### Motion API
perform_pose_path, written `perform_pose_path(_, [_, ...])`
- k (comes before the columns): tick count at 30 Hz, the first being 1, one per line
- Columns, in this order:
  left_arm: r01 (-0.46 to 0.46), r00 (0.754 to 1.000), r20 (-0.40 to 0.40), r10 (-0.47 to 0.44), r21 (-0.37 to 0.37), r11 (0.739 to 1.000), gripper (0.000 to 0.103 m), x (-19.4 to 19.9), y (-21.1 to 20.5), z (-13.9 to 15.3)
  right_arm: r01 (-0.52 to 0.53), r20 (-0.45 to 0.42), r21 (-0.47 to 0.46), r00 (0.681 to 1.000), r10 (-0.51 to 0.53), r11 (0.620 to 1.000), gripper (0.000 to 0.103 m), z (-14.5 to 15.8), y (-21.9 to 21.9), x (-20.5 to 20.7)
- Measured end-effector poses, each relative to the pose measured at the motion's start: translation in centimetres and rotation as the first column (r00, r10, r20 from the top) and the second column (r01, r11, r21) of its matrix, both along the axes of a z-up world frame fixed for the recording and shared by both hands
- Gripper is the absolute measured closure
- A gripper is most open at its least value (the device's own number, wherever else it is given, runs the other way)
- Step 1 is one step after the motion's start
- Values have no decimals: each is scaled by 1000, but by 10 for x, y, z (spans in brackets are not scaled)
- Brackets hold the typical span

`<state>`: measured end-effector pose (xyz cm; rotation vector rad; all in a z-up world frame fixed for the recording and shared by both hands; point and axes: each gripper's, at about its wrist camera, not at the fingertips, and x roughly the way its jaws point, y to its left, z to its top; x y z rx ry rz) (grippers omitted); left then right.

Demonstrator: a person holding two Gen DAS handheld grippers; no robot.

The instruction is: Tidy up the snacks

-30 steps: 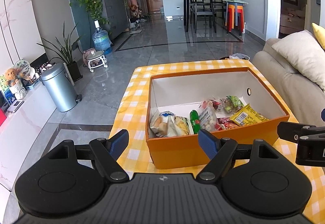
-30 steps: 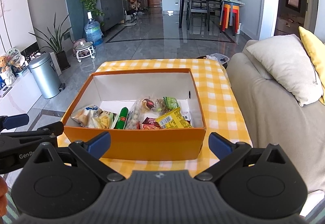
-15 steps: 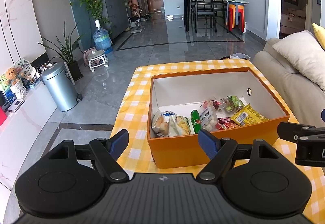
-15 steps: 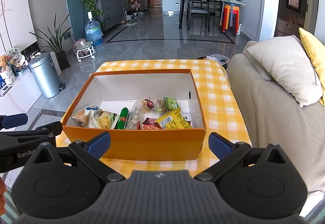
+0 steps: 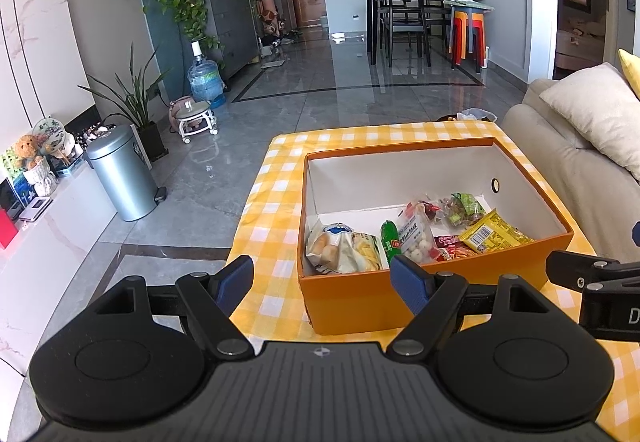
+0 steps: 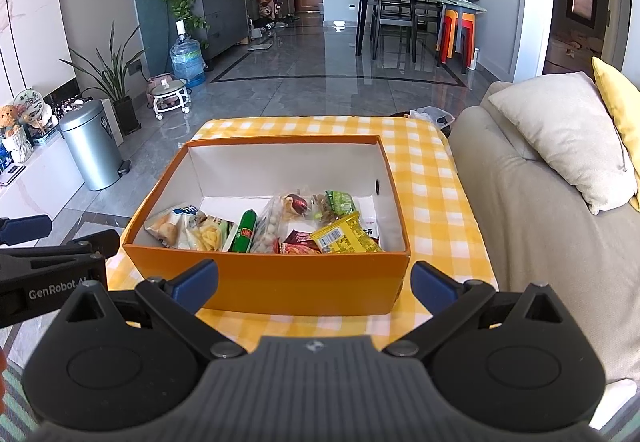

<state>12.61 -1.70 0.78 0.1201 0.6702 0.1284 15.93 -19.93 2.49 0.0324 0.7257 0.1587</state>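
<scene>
The left gripper point(image 5: 322, 279) hangs with fingers wide and empty before the near left corner of the orange box point(image 6: 304, 288); the snack packets point(image 6: 264, 232) crowd its near half (the far half lies bare); the right gripper point(image 6: 314, 284), spread wider still, holds nothing. A low reach could catch the near wall and shove the box along the checked cloth point(image 6: 430, 177); the sofa point(image 6: 532, 226) hems the right.

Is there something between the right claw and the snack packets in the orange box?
Yes: the box's near wall stands between the open right claw and the snack packets. From above nothing visible covers them; the box has no lid on.
</scene>
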Motion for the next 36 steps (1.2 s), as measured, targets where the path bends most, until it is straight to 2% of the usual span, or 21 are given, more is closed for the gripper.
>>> perform_pose_path(36, [33,999,-9,-33,-20,999,12,-3,-4,4,-11,-23,-3,1000,11,1000,4,-7,5,-1])
